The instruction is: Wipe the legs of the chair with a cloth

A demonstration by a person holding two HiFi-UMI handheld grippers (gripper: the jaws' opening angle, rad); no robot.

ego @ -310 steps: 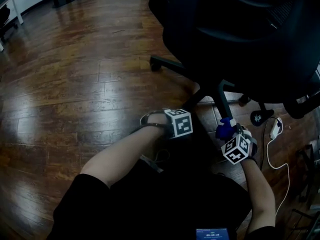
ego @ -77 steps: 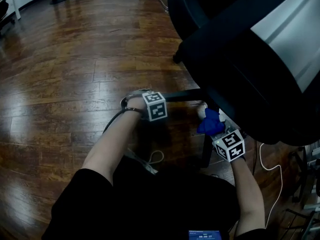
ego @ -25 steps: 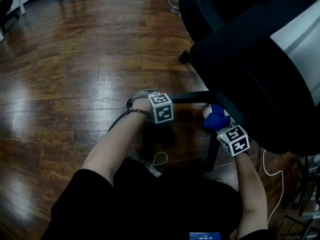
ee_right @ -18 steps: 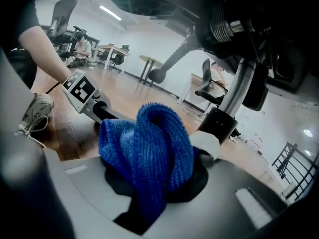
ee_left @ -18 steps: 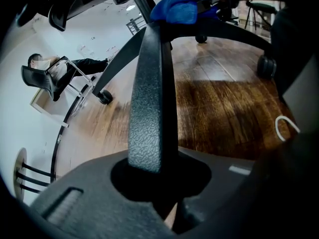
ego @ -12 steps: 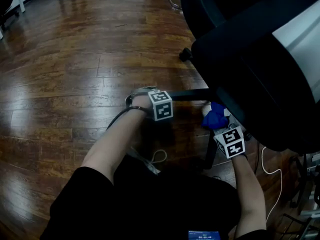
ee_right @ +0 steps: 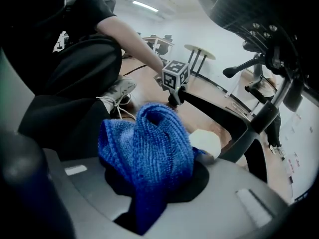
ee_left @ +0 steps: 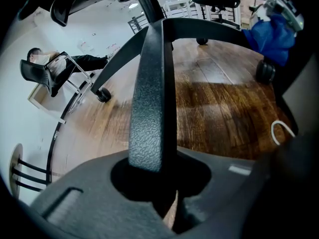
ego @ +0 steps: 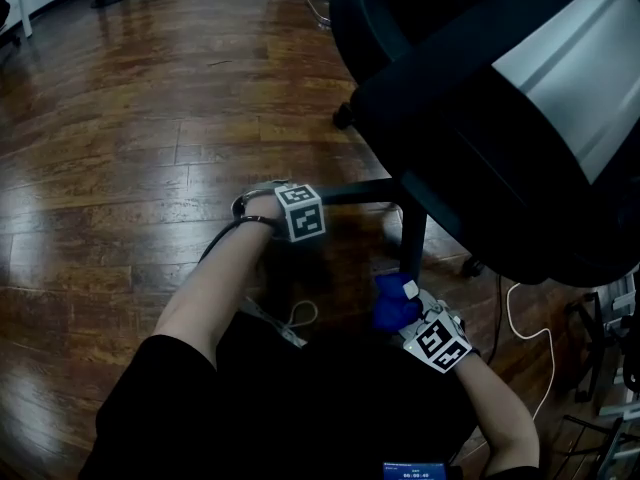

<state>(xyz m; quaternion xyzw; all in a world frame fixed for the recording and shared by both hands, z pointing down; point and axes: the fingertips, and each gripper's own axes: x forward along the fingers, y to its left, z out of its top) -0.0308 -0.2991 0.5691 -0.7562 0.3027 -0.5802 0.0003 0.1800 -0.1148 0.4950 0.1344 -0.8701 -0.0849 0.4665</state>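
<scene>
Left gripper (ego: 318,200) is clamped on the side leg (ego: 360,190) of the chair (ego: 480,118). In my left gripper view that leg (ee_left: 149,98) runs straight up out of the jaws, which stand narrow and press on it from both sides. The gripper (ee_left: 159,183) points steeply down at the floor (ego: 120,168).

Right gripper (ego: 408,313) holds the cloth (ego: 390,306): blue knit, bunched, jaws closed on the wad. My right gripper view confirms it: the cloth (ee_right: 149,143) fills the gap and bulges up over the gripper (ee_right: 154,193). There's a white bit (ee_right: 204,141) just beside it on the right; I can't tell what it is.

The cloth sits at the outer end of the near leg (ego: 412,238), the one that comes from the hub (ee_left: 158,24) toward me. In the left gripper view the cloth (ee_left: 271,34) is right above that leg's caster (ee_left: 264,71). Whether the cloth touches the leg, I can't tell from any view.

Other bits:
- A far caster (ego: 343,118) stands on the floor at the chair's left edge, well apart from both grippers.
- The left gripper's cube (ee_right: 175,76) shows beyond the cloth in the right gripper view, with the side leg (ee_right: 214,108) running off to its right.
- A person (ee_left: 55,66) sits in the background, far left of the left gripper view.
</scene>
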